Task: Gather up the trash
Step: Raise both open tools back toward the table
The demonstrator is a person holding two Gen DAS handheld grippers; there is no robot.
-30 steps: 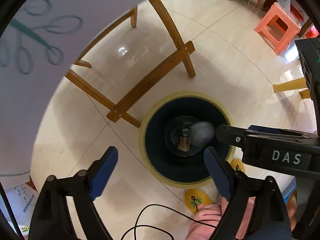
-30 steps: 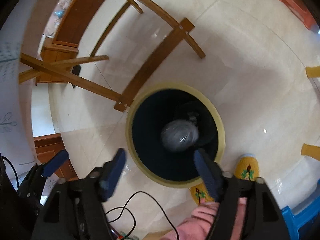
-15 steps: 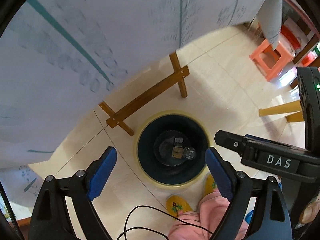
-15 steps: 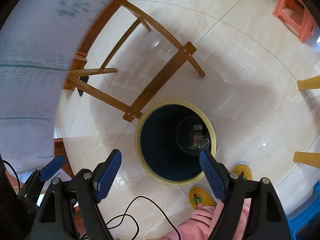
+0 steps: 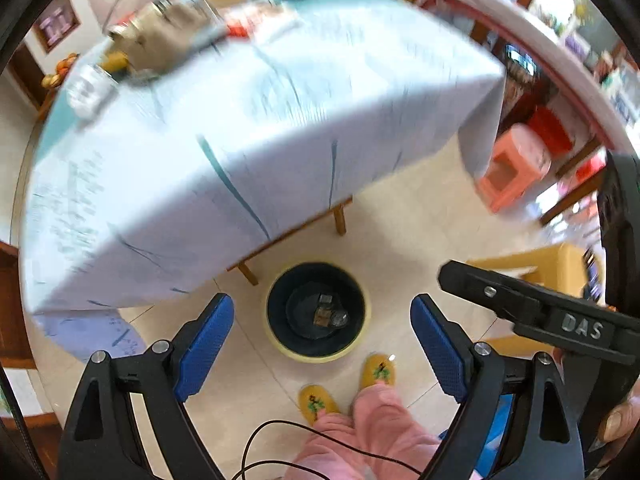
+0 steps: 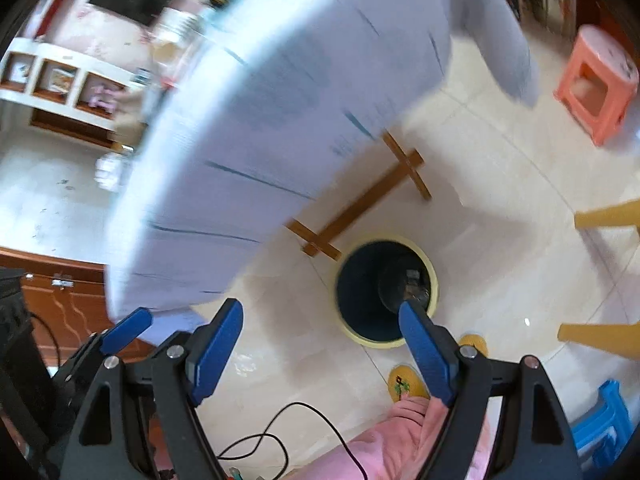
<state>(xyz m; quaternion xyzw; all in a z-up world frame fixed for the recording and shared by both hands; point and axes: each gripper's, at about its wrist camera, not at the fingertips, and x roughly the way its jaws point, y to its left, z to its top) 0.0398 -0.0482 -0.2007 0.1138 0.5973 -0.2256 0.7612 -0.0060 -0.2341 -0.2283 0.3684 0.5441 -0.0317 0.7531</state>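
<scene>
Left claw [image 5: 322,322] wide and empty, right claw [image 6: 320,326] wide and empty, both high above the floor, dark yellow-rimmed trash bin [image 5: 276,312] below beside the cloth-covered tabletop [image 5: 240,120], discarded trash [image 5: 330,316] at its bottom

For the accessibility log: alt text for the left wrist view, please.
The open, empty left gripper looks down at a dark bin holding trash on a tiled floor, beside a cloth-covered table. Yellow slippers show below.

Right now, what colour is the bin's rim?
Pale yellow rim, dark inside; clearest in the left wrist view.
</scene>
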